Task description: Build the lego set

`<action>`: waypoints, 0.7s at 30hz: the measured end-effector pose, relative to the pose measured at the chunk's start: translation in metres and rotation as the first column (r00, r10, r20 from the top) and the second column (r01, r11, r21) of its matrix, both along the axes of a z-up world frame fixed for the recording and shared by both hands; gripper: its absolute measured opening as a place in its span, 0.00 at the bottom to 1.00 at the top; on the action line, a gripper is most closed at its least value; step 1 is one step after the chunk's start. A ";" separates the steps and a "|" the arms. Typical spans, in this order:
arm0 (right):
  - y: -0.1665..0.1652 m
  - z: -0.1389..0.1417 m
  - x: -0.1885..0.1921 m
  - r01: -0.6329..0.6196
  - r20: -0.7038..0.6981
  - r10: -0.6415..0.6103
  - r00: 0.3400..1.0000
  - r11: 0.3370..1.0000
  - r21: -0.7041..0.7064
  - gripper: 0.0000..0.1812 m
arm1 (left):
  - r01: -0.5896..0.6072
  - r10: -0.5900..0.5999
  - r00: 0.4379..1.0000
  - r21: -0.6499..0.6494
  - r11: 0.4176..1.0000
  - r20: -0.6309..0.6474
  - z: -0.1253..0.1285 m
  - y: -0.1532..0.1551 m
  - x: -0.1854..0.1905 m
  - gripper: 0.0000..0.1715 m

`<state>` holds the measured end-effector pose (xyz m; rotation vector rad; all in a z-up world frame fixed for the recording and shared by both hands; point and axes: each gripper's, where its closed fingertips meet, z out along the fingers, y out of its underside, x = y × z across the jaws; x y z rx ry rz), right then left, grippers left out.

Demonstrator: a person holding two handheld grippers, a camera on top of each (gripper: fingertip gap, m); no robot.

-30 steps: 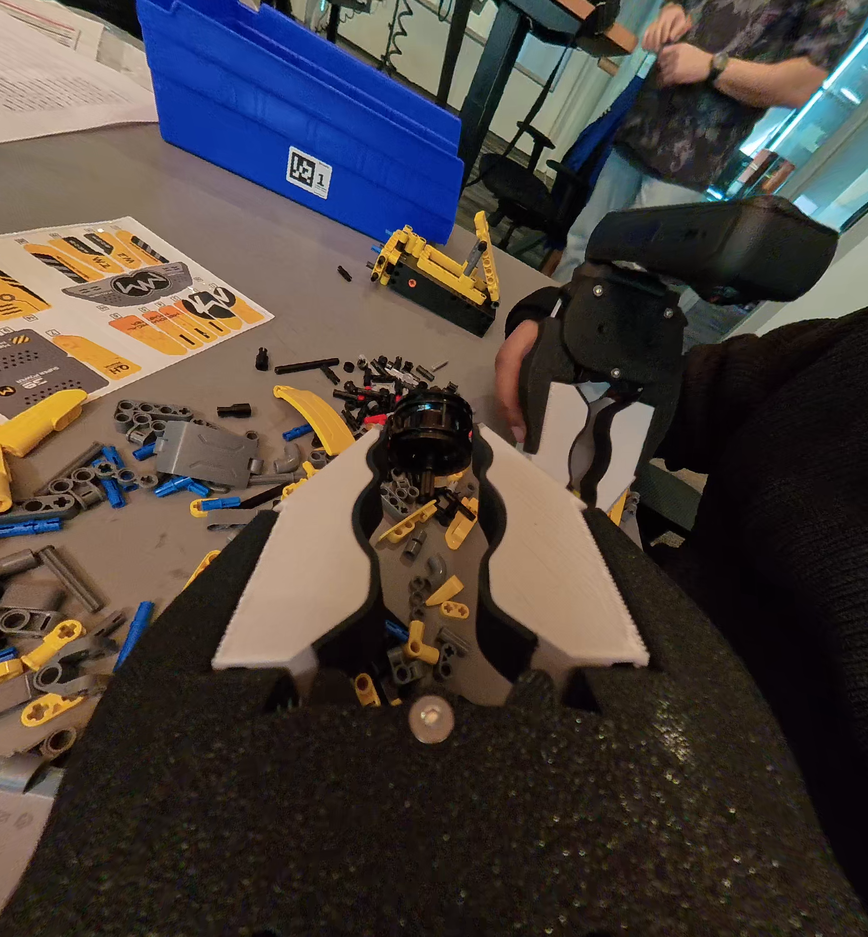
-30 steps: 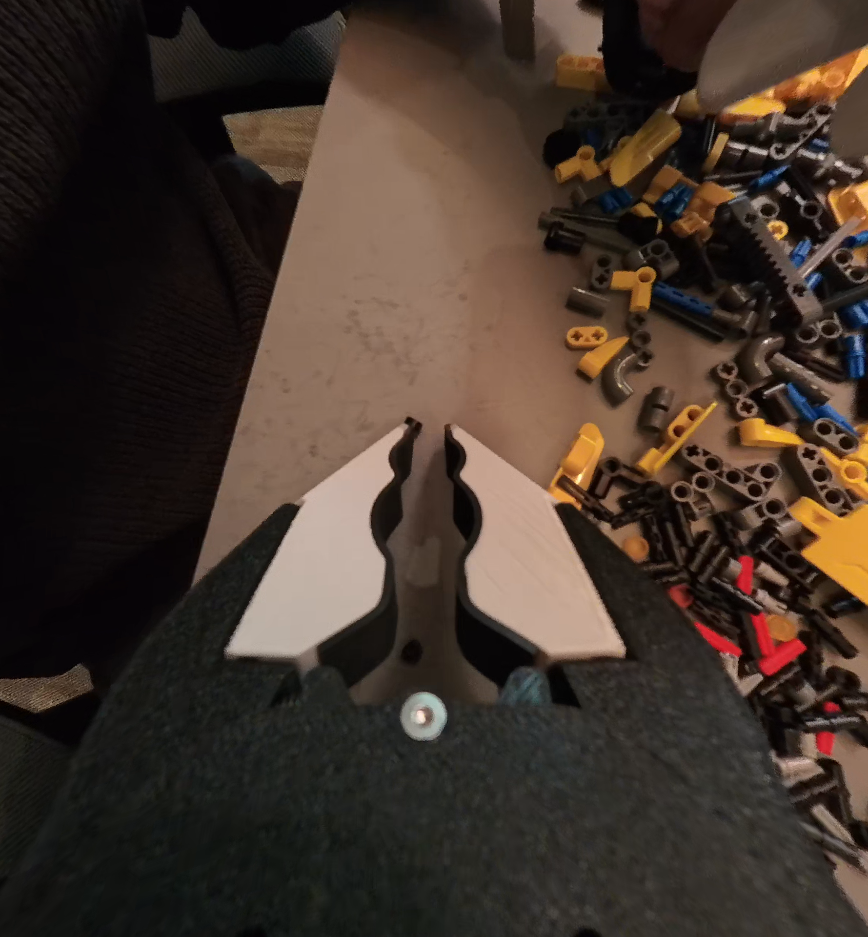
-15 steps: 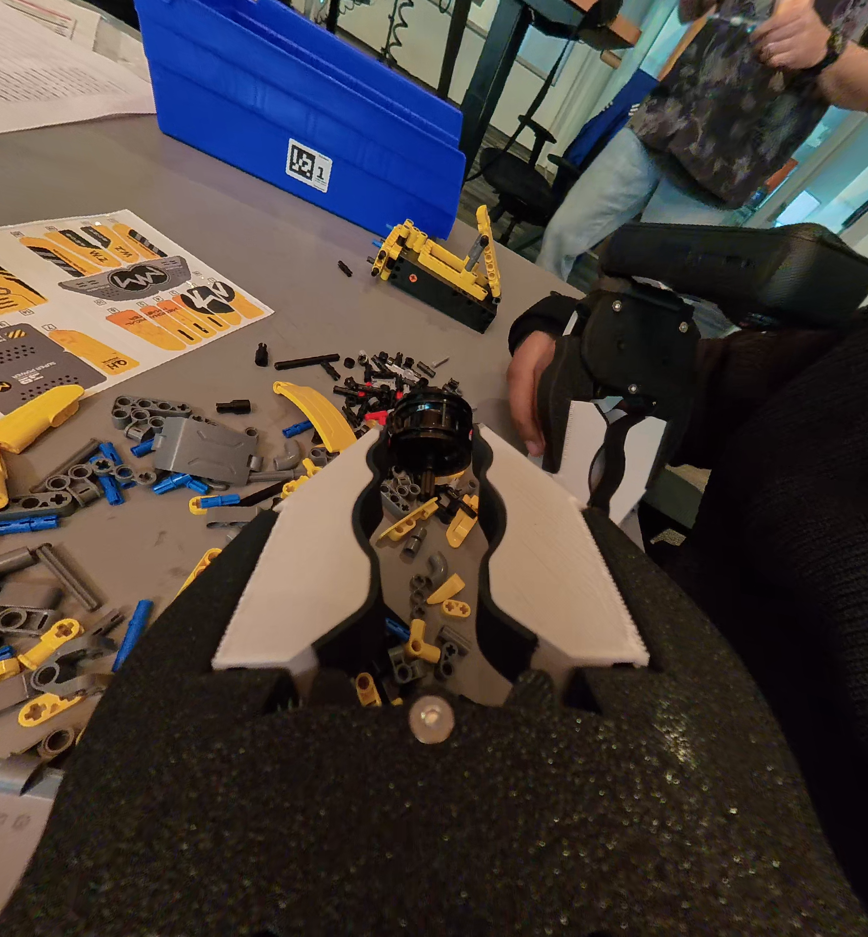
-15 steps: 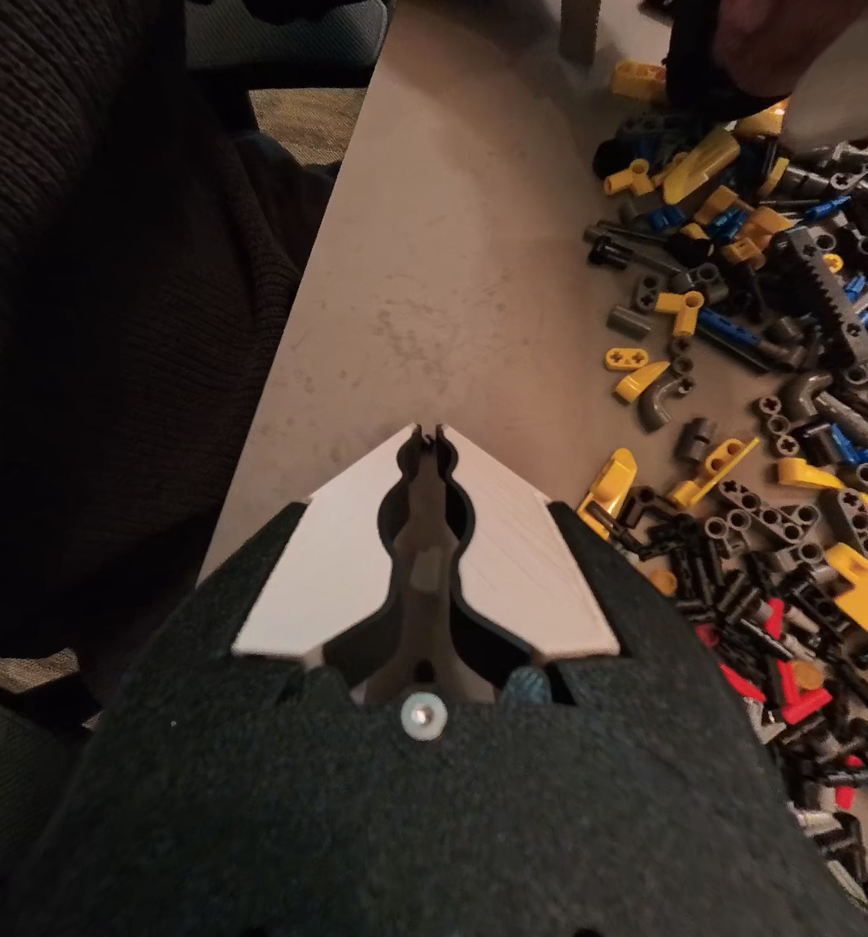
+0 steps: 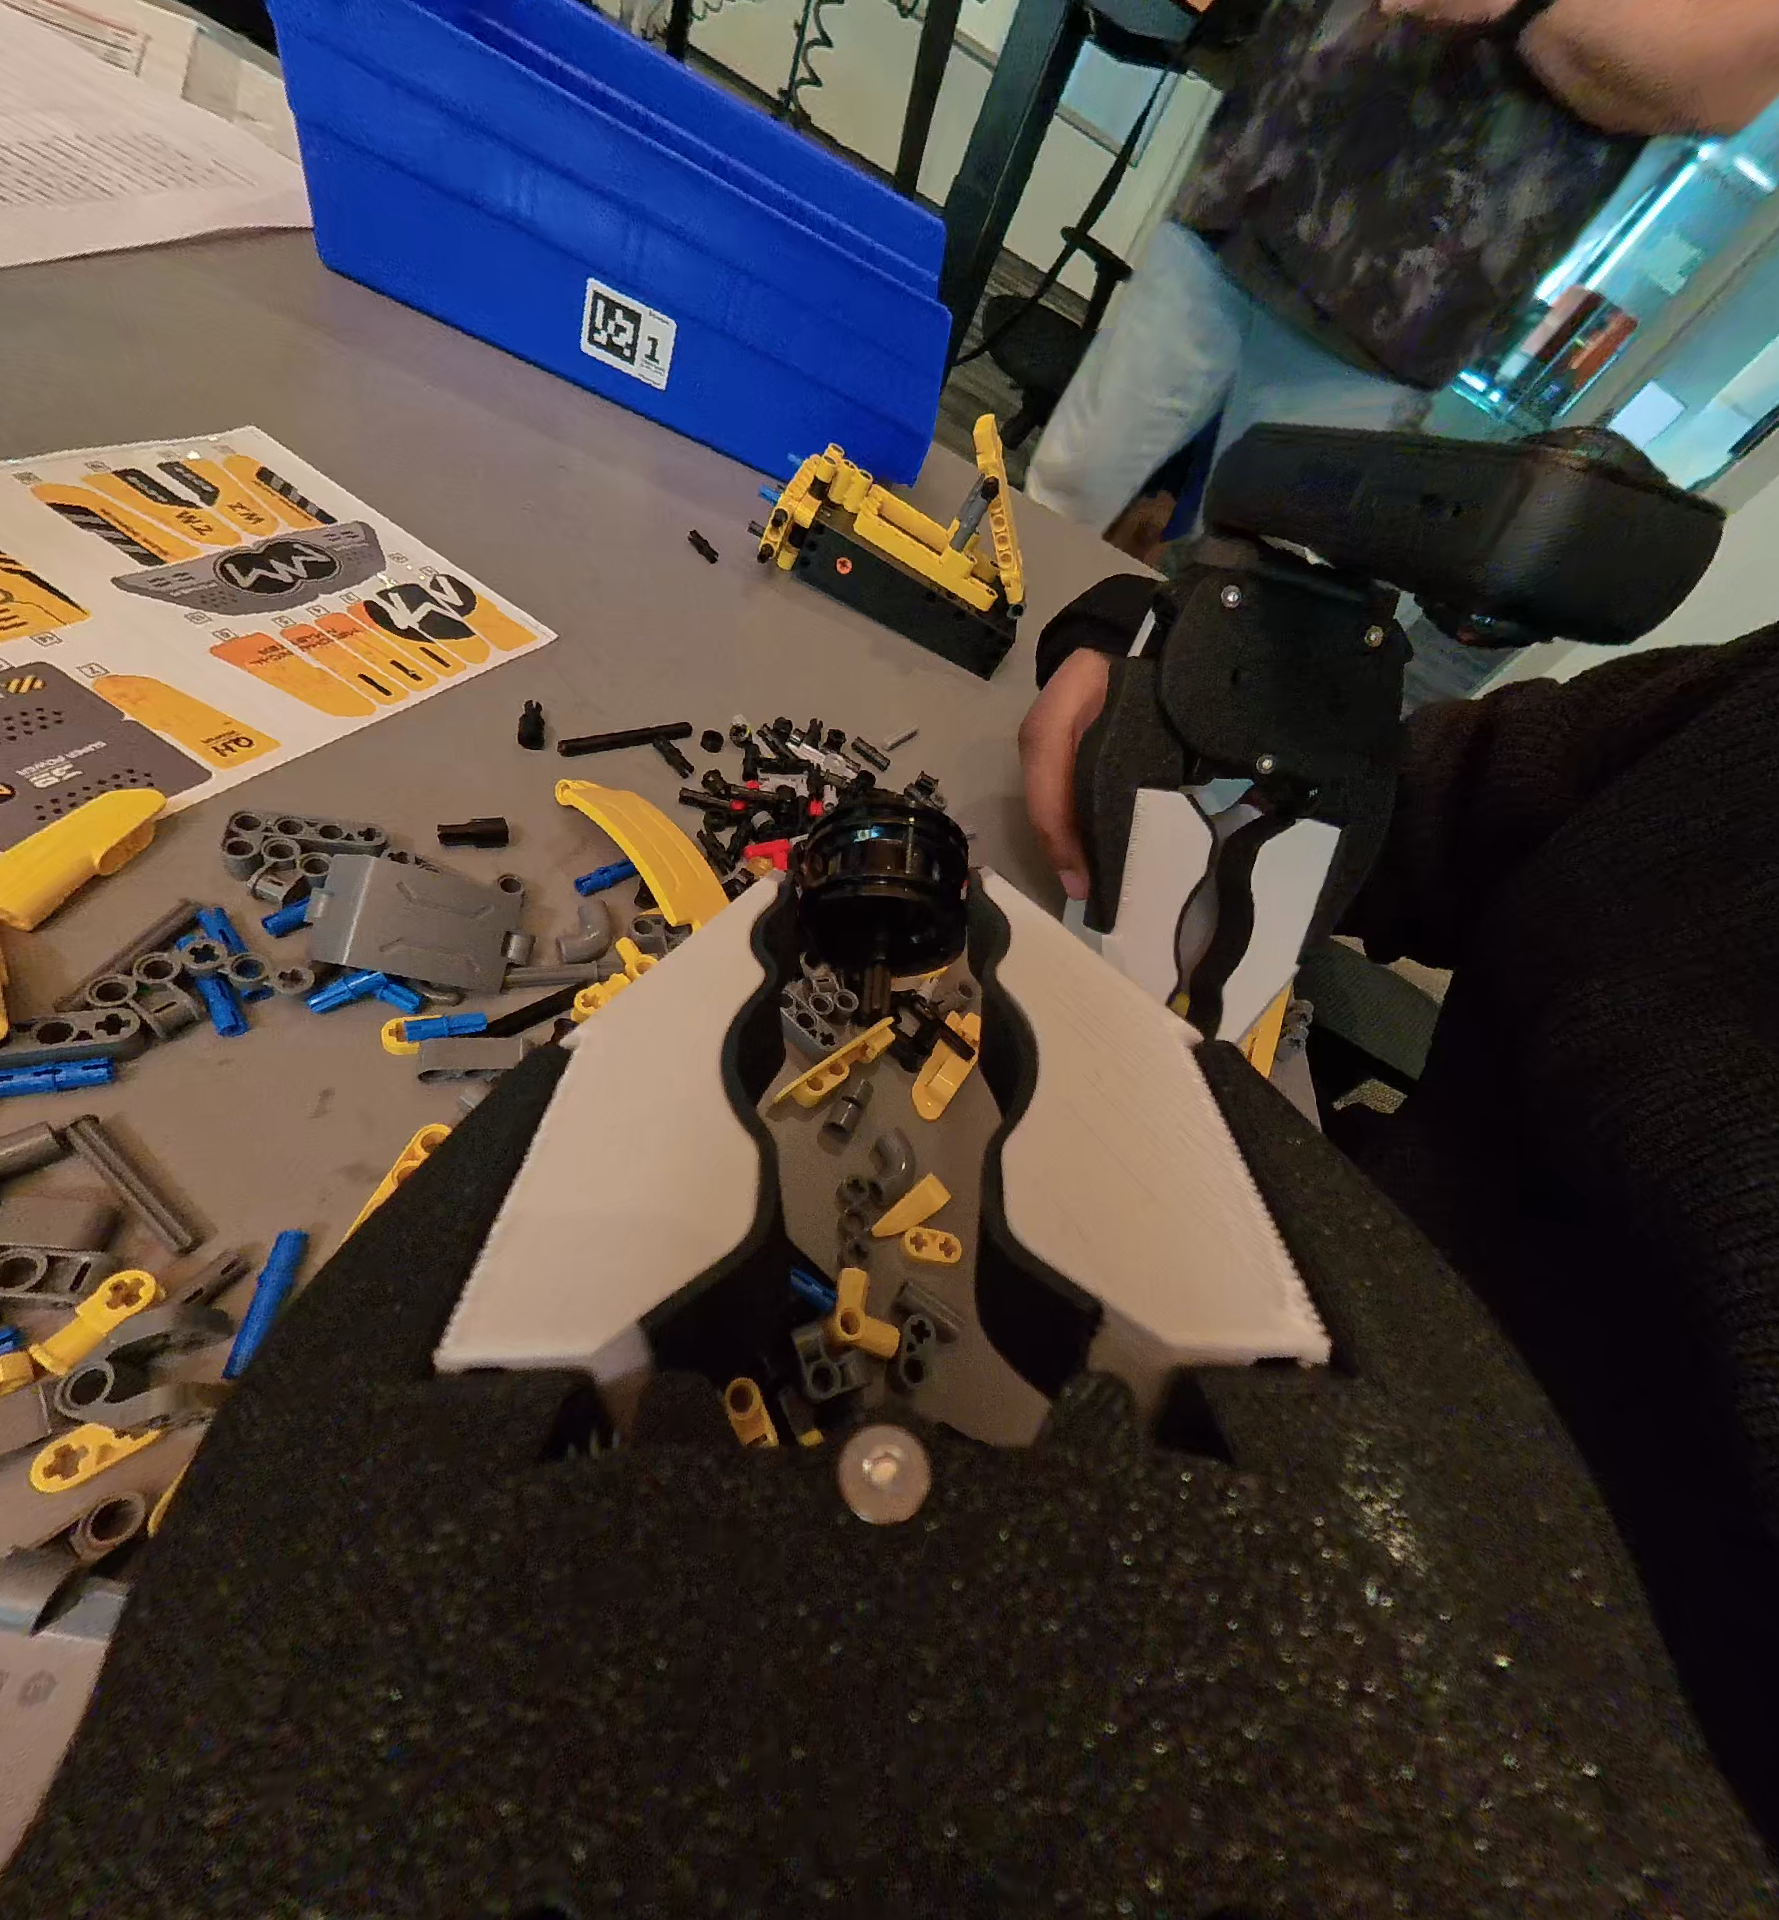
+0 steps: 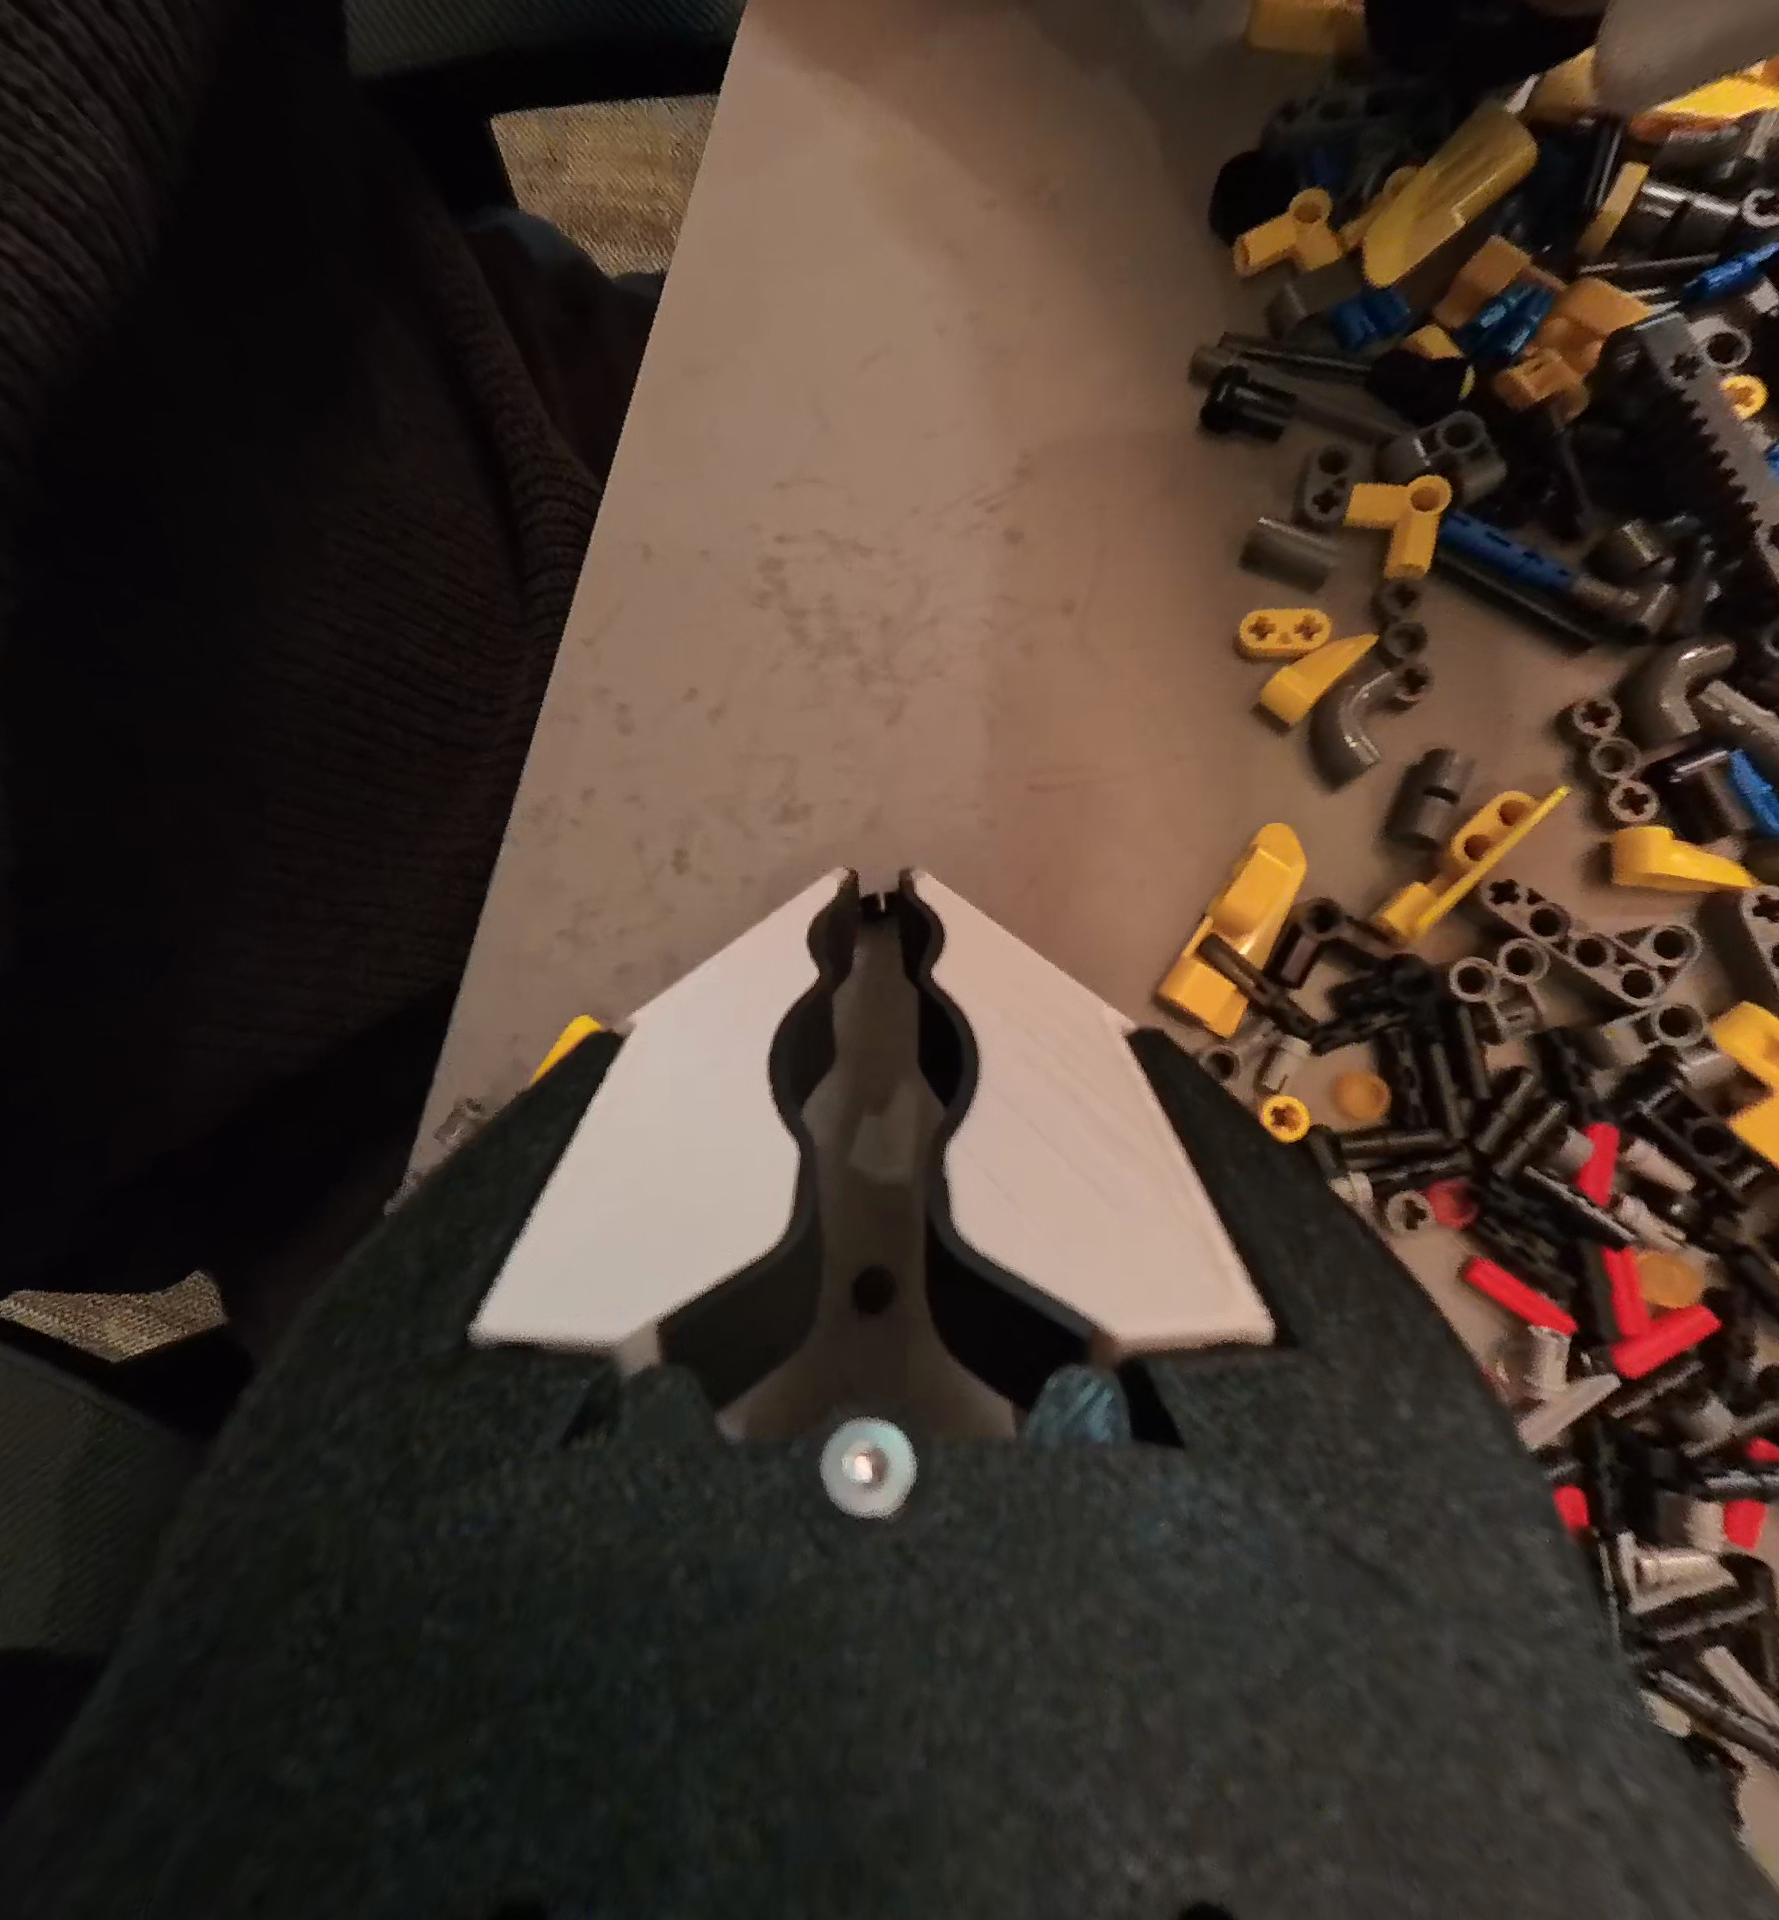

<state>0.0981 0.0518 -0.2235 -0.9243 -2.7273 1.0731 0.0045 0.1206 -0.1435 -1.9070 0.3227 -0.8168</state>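
My left gripper [image 5: 877,885] is shut on a black round wheel hub [image 5: 883,862] and holds it at its fingertips above a heap of small yellow, grey, black and blue building-toy parts [image 5: 869,1174]. My right gripper [image 6: 877,885] is closed, its tips pinching a tiny black piece [image 6: 877,906] above bare table near the front edge. In the left wrist view it [image 5: 1214,992] points down at the table's right edge, with a hand [image 5: 1051,769] on it. A heap of parts [image 6: 1550,935] lies to its right.
A blue bin [image 5: 594,197] stands at the back of the grey table [image 5: 428,436]. A part-built yellow and black assembly [image 5: 895,551] sits before it. A sticker sheet [image 5: 189,623] lies at left. A person [image 5: 1384,187] stands beyond the table. A dark sleeve [image 6: 189,520] fills the left. Some 15 cm of space lies between my two pairs of fingers.
My right gripper has closed from open to pinched tips and shifted slightly away from the parts heap. My left gripper has kept still with the wheel hub. The standing person has moved.
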 end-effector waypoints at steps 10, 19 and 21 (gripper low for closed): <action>0.003 0.000 -0.002 0.010 -0.008 -0.009 1.000 1.000 0.010 0.05 | 0.001 -0.001 1.000 -0.004 1.000 0.000 -0.001 0.000 0.001 0.19; 0.003 0.010 -0.011 0.023 -0.089 -0.022 0.996 1.000 0.003 0.05 | 0.004 -0.004 1.000 -0.007 1.000 0.004 -0.001 0.000 0.001 0.19; 0.000 0.008 -0.012 0.021 -0.088 -0.021 0.996 1.000 0.001 0.05 | 0.005 -0.005 1.000 -0.008 1.000 0.004 -0.002 0.000 0.001 0.19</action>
